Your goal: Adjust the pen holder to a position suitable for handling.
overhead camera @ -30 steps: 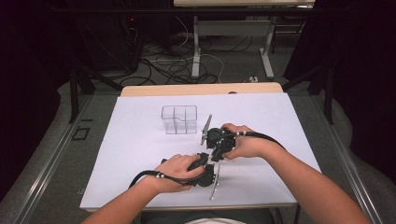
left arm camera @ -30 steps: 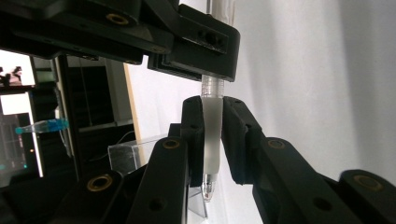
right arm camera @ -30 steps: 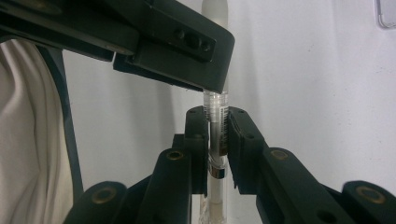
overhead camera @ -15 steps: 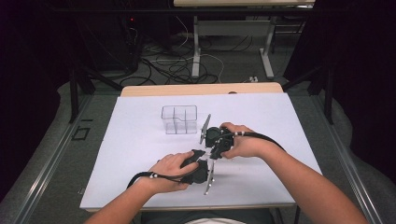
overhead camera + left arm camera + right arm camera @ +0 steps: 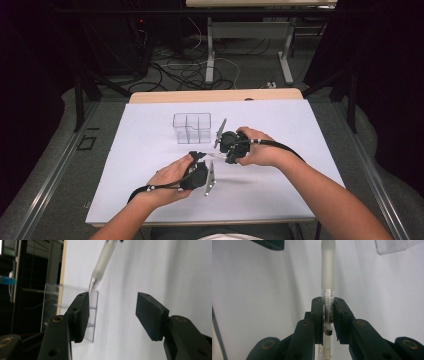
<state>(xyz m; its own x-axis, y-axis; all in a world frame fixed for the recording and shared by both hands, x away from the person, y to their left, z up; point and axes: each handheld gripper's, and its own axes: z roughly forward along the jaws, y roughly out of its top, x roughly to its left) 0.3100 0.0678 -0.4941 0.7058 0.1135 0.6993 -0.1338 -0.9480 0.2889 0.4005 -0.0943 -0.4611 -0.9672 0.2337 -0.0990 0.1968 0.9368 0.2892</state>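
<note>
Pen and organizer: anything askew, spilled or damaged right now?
Nothing stands out. The pen sits straight in the right claw, capped, and the clear organizer stands upright on the white table.

A white sheet (image 5: 300, 125) covers the wooden table (image 5: 215, 95); dark cables (image 5: 185, 70) sprawl across the floor beyond.

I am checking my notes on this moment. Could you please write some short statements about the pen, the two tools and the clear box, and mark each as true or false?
1. The right tool grips the pen. True.
2. The left tool holds the pen. False: its jaws have just been opening, with nothing between them.
3. The clear box stands on the white sheet. True.
4. The pen lies inside the box. False: the right tool holds it outside.
</note>
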